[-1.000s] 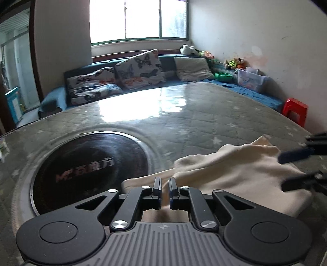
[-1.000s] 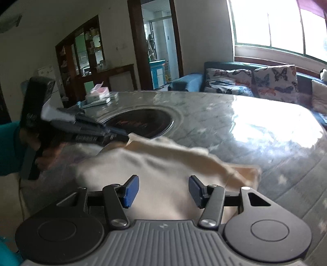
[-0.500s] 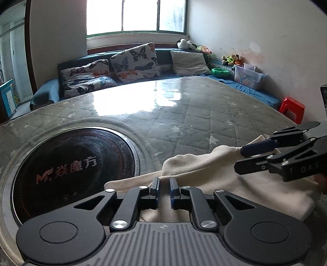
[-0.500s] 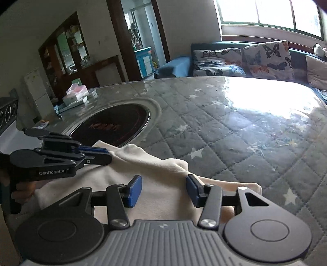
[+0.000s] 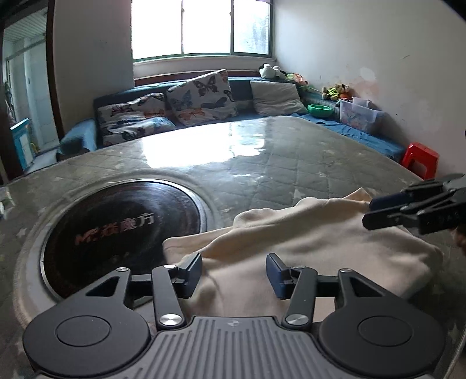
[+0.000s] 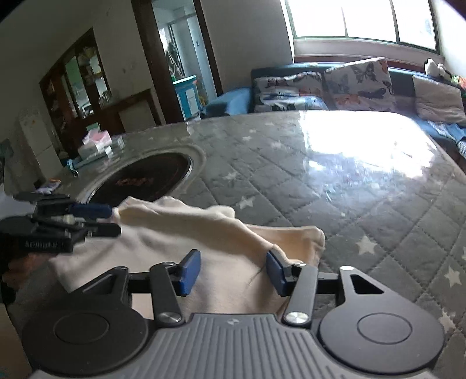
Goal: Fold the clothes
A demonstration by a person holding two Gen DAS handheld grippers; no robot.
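Left claw point(image 5: 234, 271) (spread) partly hides cream garment point(image 5: 305, 250); right claw point(image 6: 233, 272) spread.

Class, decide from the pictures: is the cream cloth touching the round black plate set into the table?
Touching. In the left wrist view, the cloth's left corner lies over the black plate's right rim, covering part of it.

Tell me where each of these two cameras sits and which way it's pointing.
Left wrist: rides on the left gripper, jaws open, facing across the cream garment toward the window and sofa; the right gripper enters from the right.
Right wrist: rides on the right gripper, jaws open, facing the doorway and cabinet; the left gripper enters from the left.
Shared: garment, round black hob, quilted tabletop, butterfly cushions.
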